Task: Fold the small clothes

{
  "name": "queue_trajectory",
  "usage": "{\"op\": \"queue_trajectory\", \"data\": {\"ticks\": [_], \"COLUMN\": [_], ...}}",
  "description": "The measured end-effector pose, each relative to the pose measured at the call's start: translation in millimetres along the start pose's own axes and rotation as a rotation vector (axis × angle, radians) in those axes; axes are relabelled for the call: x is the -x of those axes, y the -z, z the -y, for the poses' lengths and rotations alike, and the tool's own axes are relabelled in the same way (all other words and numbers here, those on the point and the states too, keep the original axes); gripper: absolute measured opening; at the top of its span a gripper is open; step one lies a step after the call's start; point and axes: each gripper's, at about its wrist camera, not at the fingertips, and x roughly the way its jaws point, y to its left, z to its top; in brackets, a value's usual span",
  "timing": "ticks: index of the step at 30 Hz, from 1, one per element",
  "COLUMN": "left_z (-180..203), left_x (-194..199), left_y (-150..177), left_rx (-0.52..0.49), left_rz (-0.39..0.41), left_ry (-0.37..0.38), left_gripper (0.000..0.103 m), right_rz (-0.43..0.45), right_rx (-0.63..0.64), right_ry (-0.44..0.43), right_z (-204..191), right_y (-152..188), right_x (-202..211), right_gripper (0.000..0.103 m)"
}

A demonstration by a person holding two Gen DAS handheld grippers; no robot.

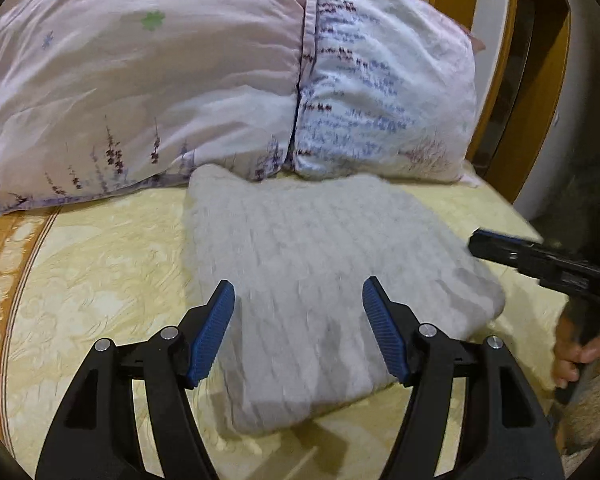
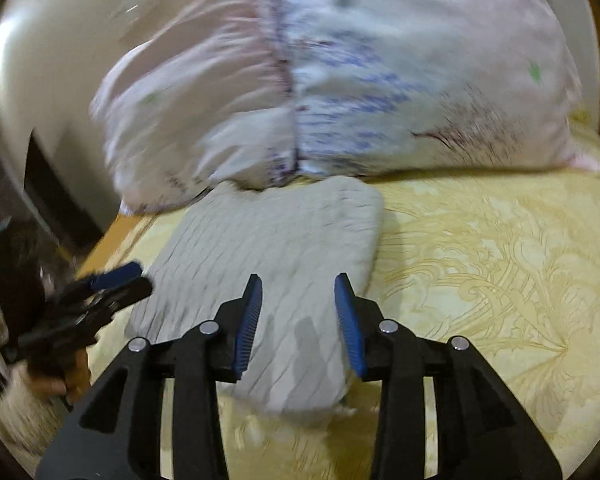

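The left gripper [image 1: 298, 330] hung with its blue ribbed fingers [image 1: 216, 330] spread wide and nothing between them, poised over the near part of the pale grey ribbed knit garment [image 1: 316, 280]. The right gripper [image 2: 298, 324] stood likewise — fingers [image 2: 350, 322] parted, a little less widely, and empty — above the same near end, seen from the other side. Whether either set of fingers touched the cloth could not be told; both views were smeared by motion.

The garment lay as a compact, rounded-cornered packet on the yellow patterned bedsheet [image 1: 100, 280], its far edge just at the foot of the pink and white floral pillows [image 1: 180, 80]. It looked already folded at least once, so the step in hand was probably a last fold or a tidying. To do that well, each gripper would need to close on a near corner, taking all the layers together and not only the top one, and both should lift and carry evenly, so that the soft, thick knit does not sag or slide open. The fold wants room — the pillows crowd the far side, so the cloth may bunch against them.
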Motion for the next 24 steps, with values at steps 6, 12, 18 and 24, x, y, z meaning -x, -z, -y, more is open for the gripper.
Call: {"op": "queue_trajectory", "data": {"ticks": [6,12,18,24], "left_z": [23.1,29.3,23.0,21.4], "left_x": [-16.8,-12.9,7.1,24.8], "left_y": [10.9,12.9,19.7,33.2], "left_rx": [-0.108,-0.107,-0.091,-0.097], "left_rz": [-0.024,-0.023,0.014,0.041], "left_ry": [-0.113,-0.164,-0.237,-0.325], "left_gripper": [0.079,0.082,0.09,0.102], "right_rz": [-0.116,-0.079,0.008,0.019], "right_rx": [0.11,0.035,-0.005,-0.039], "right_ry": [0.141,0.097,0.16,0.263], "right_z": [-17.9,-15.2,-13.6,-11.4], "right_y": [22.5,19.5,22.6,32.3], "right_x": [-33.5,-17.8,11.4,18.5], "right_gripper": [0.03,0.054,0.092,0.101]}}
